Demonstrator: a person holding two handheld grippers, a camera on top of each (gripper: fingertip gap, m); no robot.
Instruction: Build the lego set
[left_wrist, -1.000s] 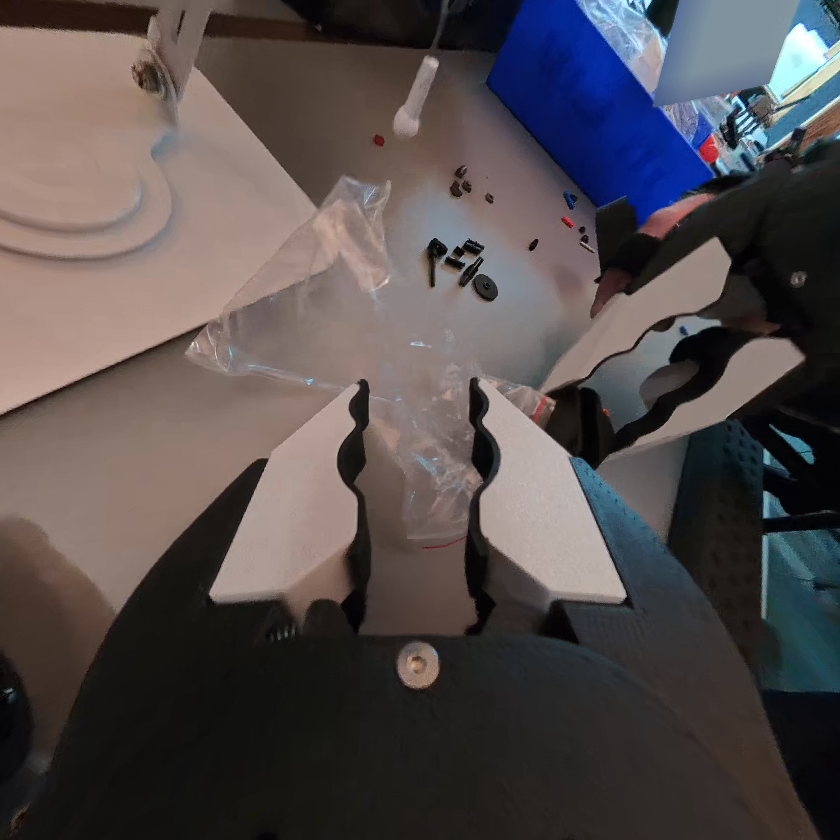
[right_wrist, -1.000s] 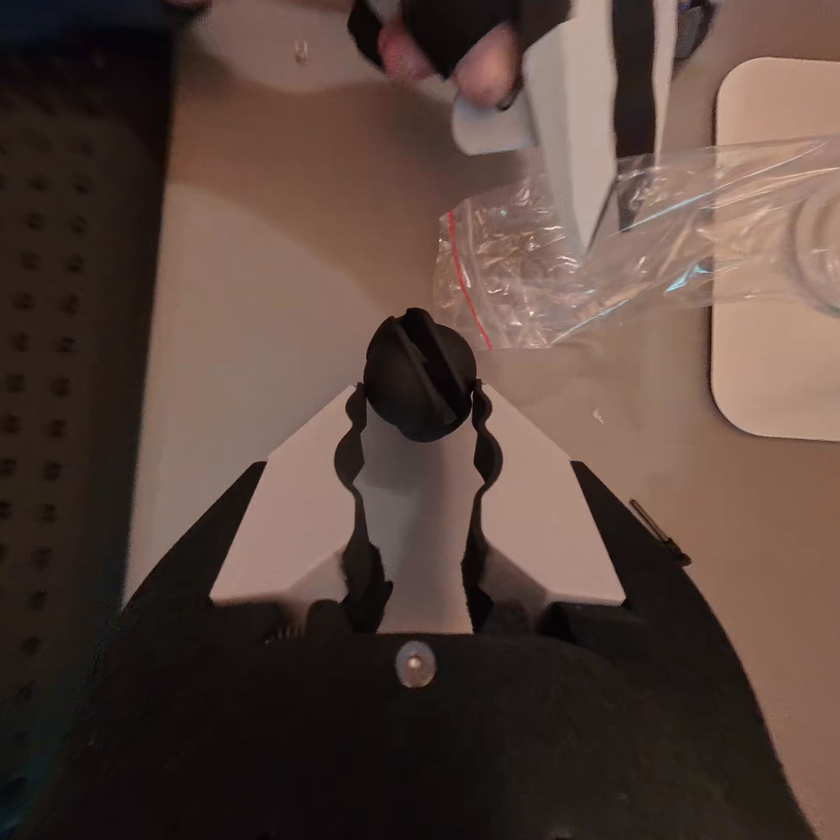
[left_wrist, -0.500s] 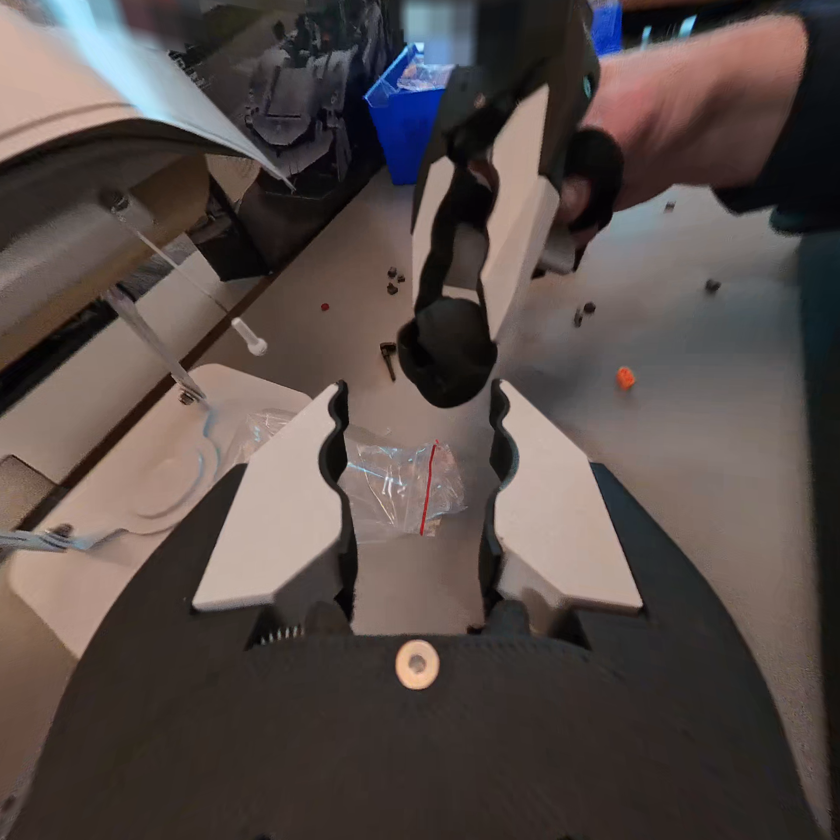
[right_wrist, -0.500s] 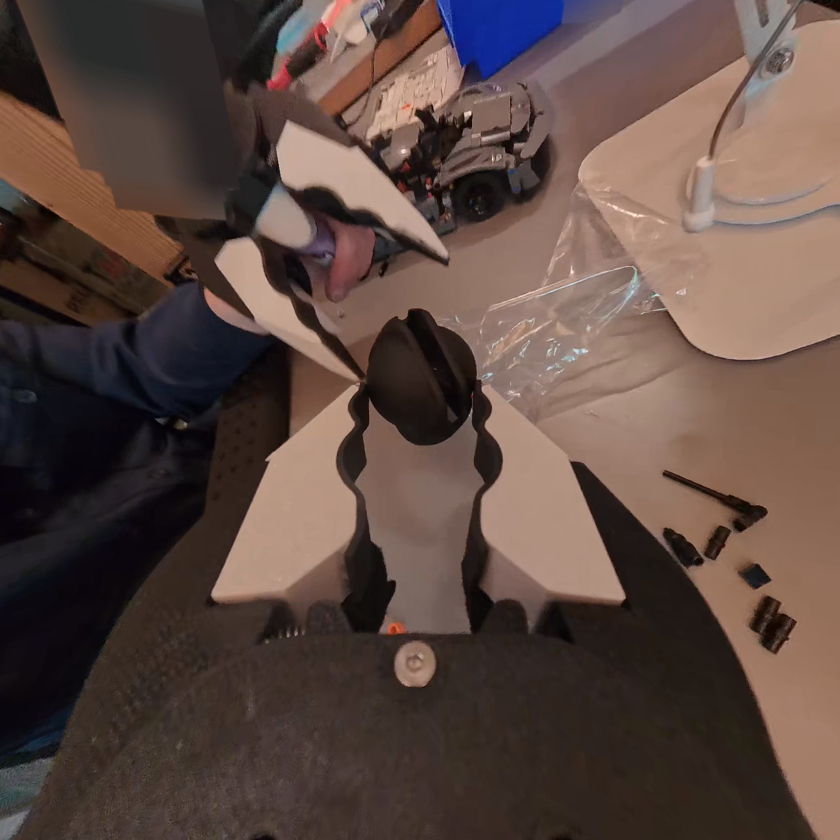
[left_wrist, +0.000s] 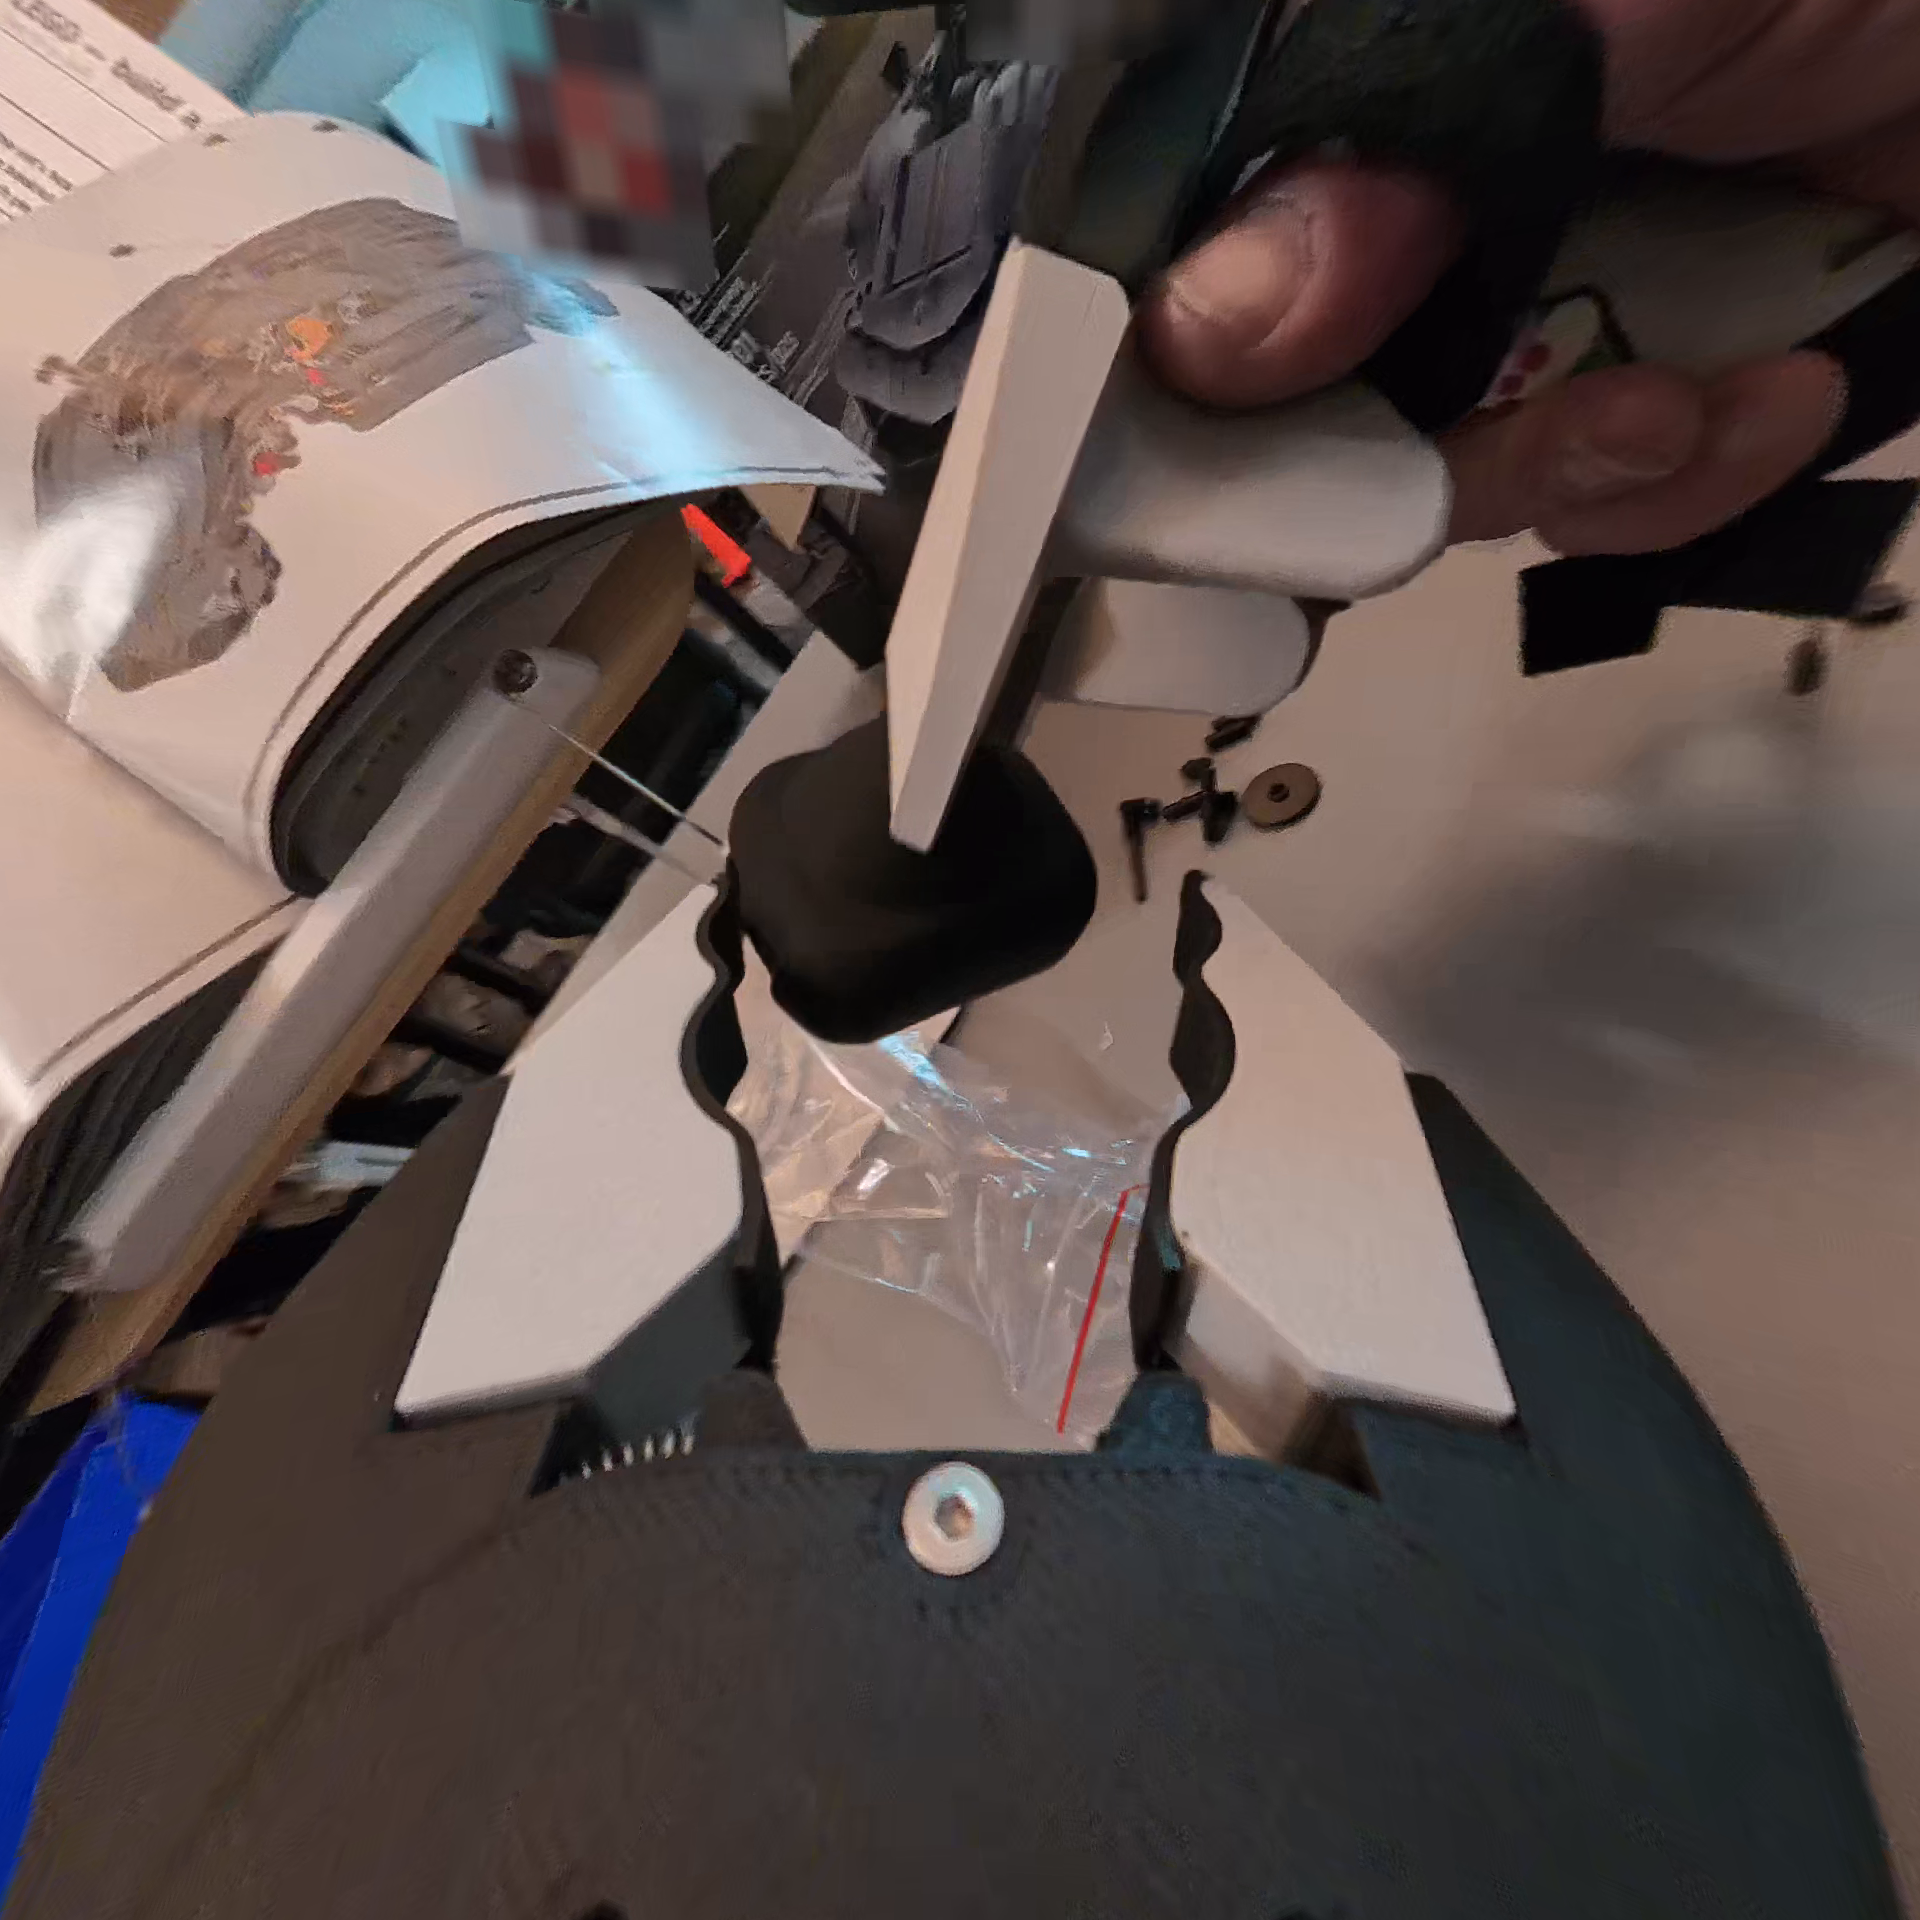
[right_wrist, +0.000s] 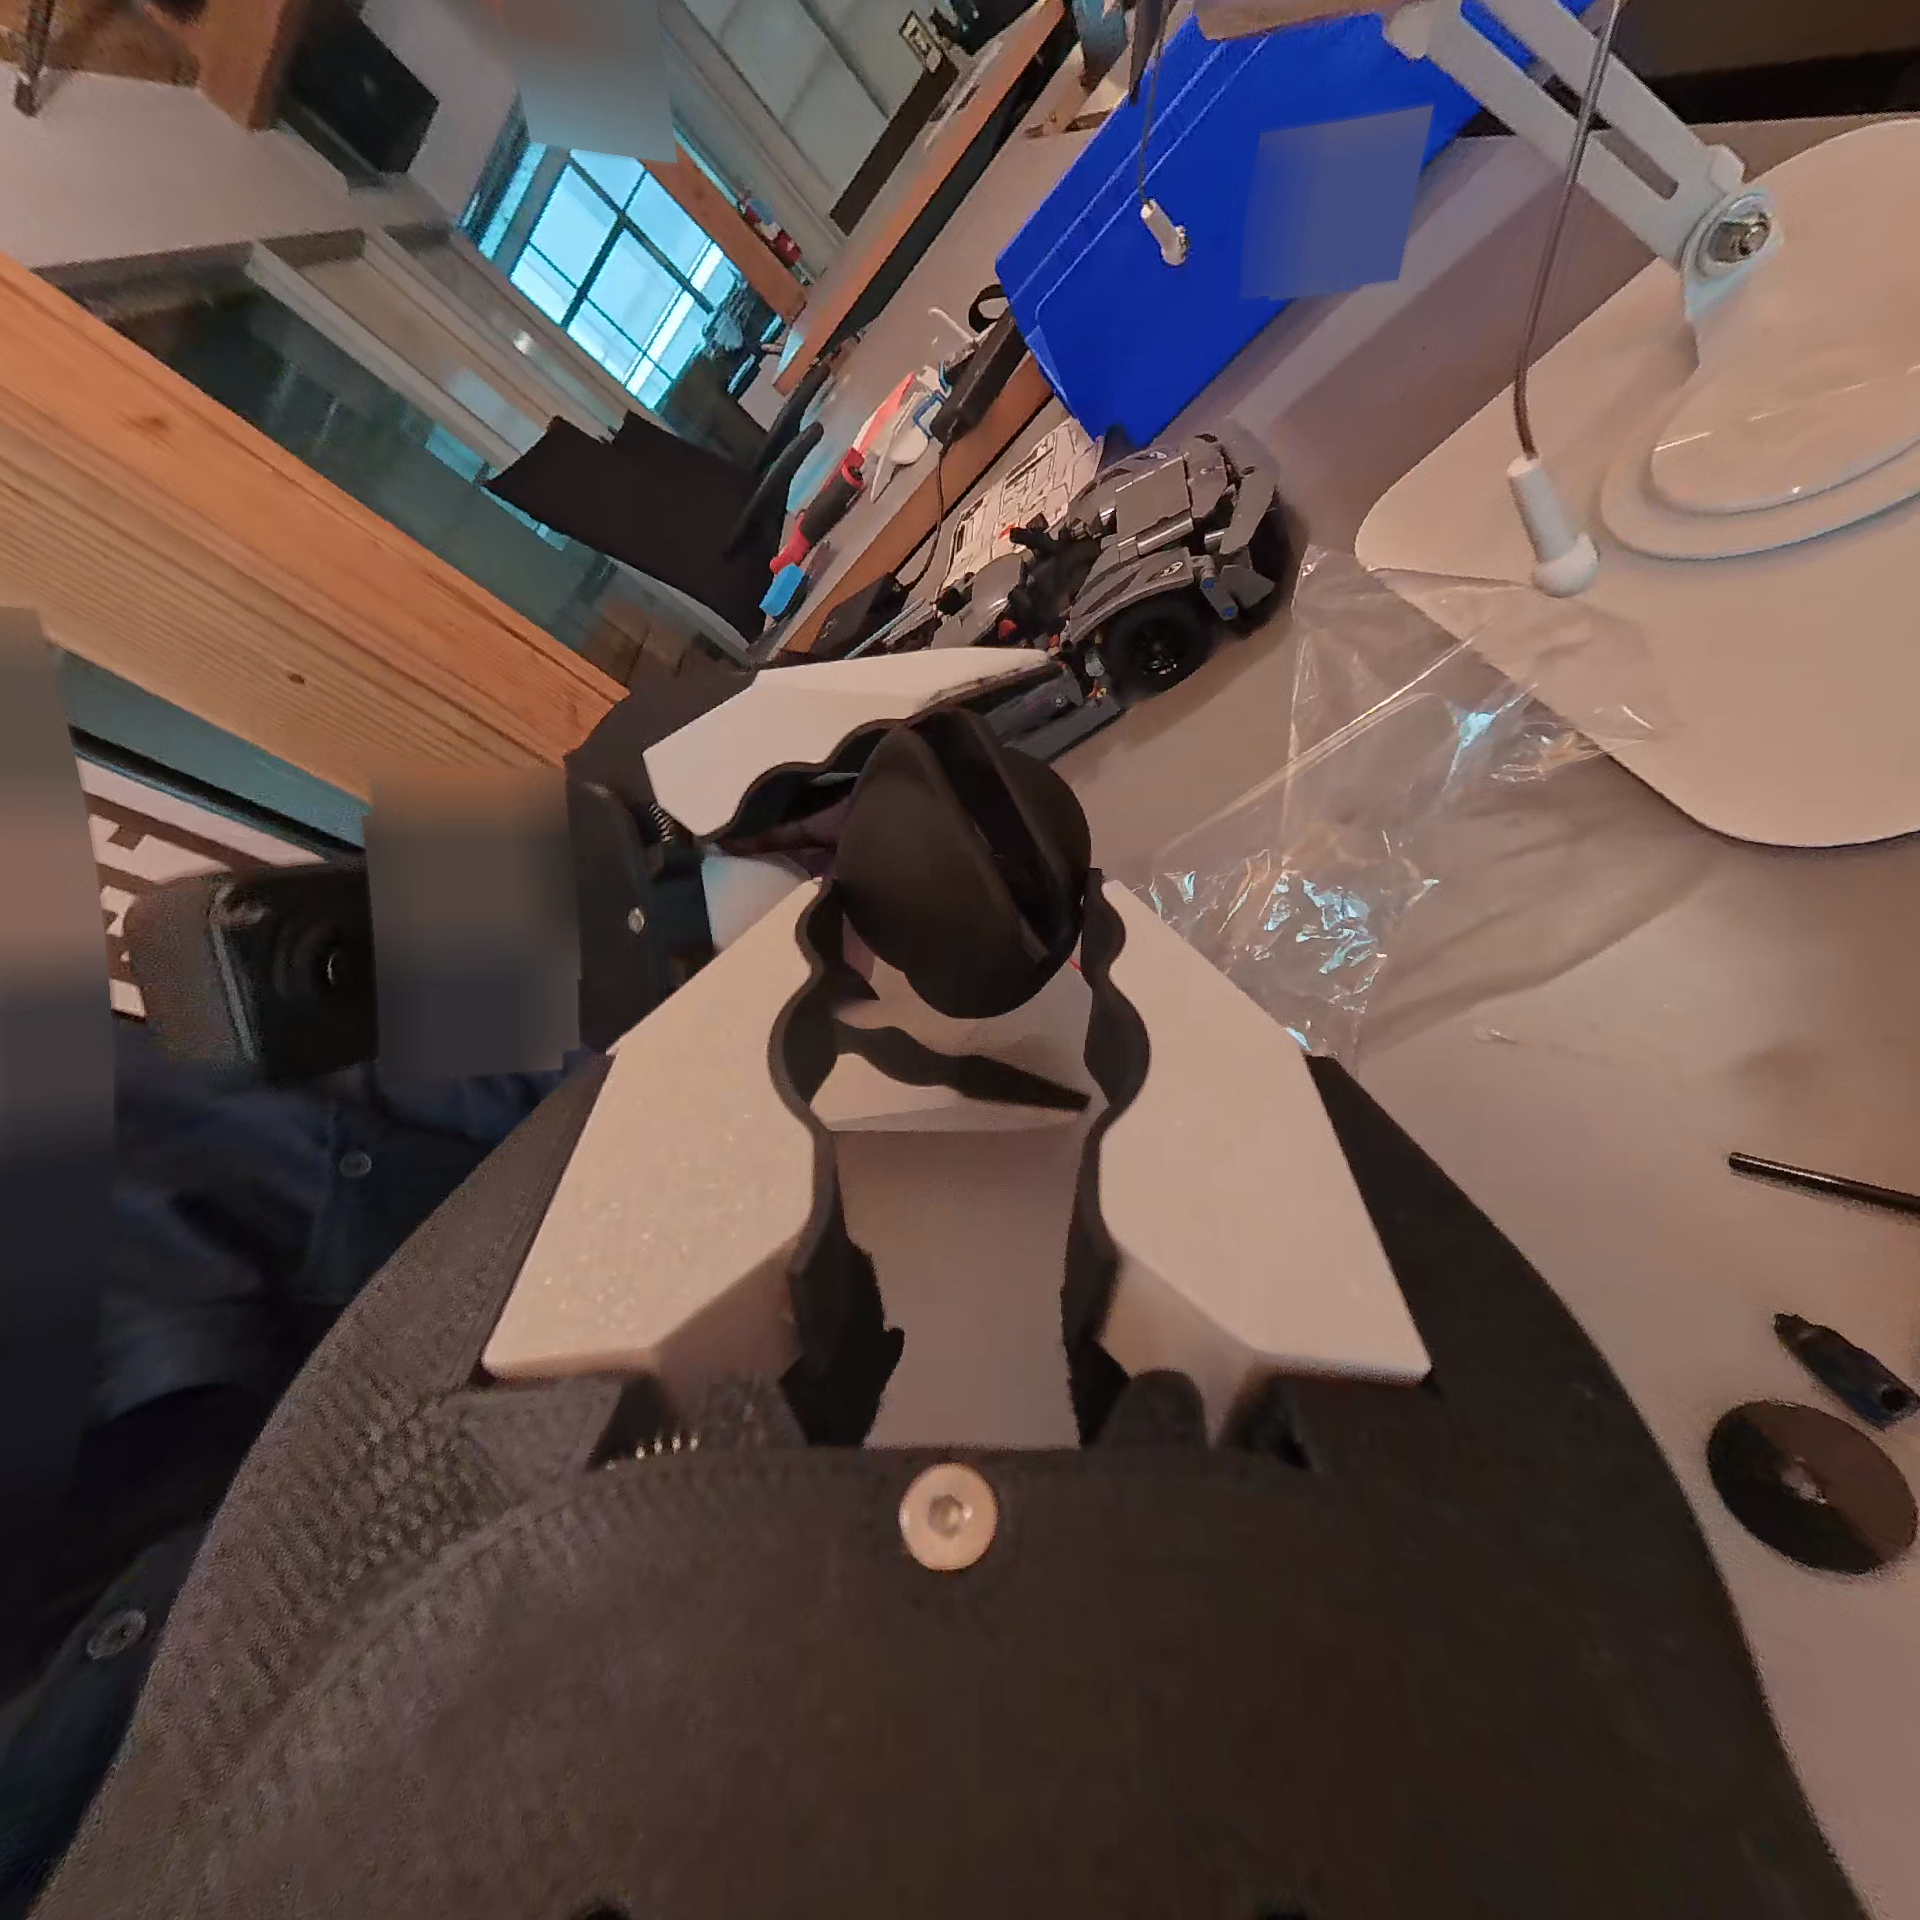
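Observation:
My right gripper (right_wrist: 961, 896) is shut on a black rubber tyre (right_wrist: 966, 862) and holds it in the air. In the left wrist view the tyre (left_wrist: 914, 914) hangs from the right gripper's white finger (left_wrist: 997, 520), which comes down from above with a hand behind it. My left gripper (left_wrist: 956, 894) is open, its jaws wide on either side of the tyre. The tyre is close to the left finger and apart from the right one. From the right wrist view the left gripper's white fingers (right_wrist: 831, 707) show above and below the tyre.
A clear plastic bag (left_wrist: 966, 1195) lies on the table below. An open instruction booklet (left_wrist: 312, 416) stands on a holder at left. A built grey car (right_wrist: 1132, 571), a blue bin (right_wrist: 1195, 260) and a white stand base (right_wrist: 1714, 675) are beyond. Small black parts (left_wrist: 1205, 810) and a black disc (right_wrist: 1808, 1496) lie loose. Only a small space, under 4 cm, lies between the two pairs of fingers. The black disc (right_wrist: 1808, 1496) lies around 12 cm away from my left fingertips. It is also in sight in the left wrist view (left_wrist: 1281, 787).
Both grippers have risen off the table and turned to face each other. The right gripper has brought the tyre between the left gripper's jaws, which have opened wider.

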